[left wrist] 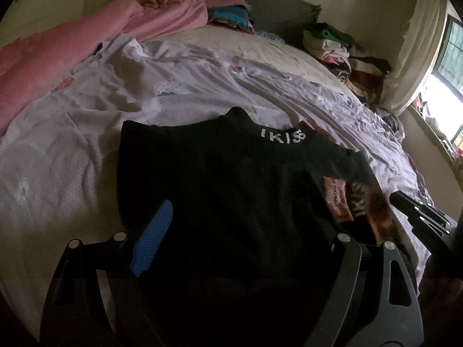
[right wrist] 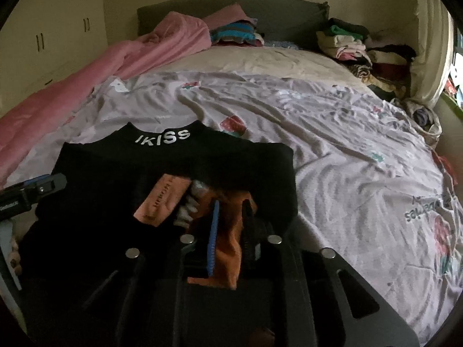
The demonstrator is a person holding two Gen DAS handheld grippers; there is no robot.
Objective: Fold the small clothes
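Black shirt point(left wrist: 220, 190): it lies on the bed, spread over the flowered sheet point(right wrist: 332, 144), with the collar away from the cameras; white letters "IKISS" stand on the collar.
Orange patch point(right wrist: 165, 202): a label on the right part of the shirt, beside bunched orange cloth.
Left gripper point(left wrist: 231, 248): it is low over the near edge of the shirt; the jaws are wide, one blue pad point(left wrist: 153, 243) shows on the left side and the black cloth lies between the fingers. I cannot tell if the pad touches the cloth.
Right gripper point(right wrist: 228, 231): the jaws are narrow and hold a fold of orange and black cloth of the shirt.
Pink blanket point(right wrist: 95, 69): it lies along the left side of the bed.
Clothes pile point(right wrist: 356, 49): folded things near the headboard, on the right, well apart from the shirt.
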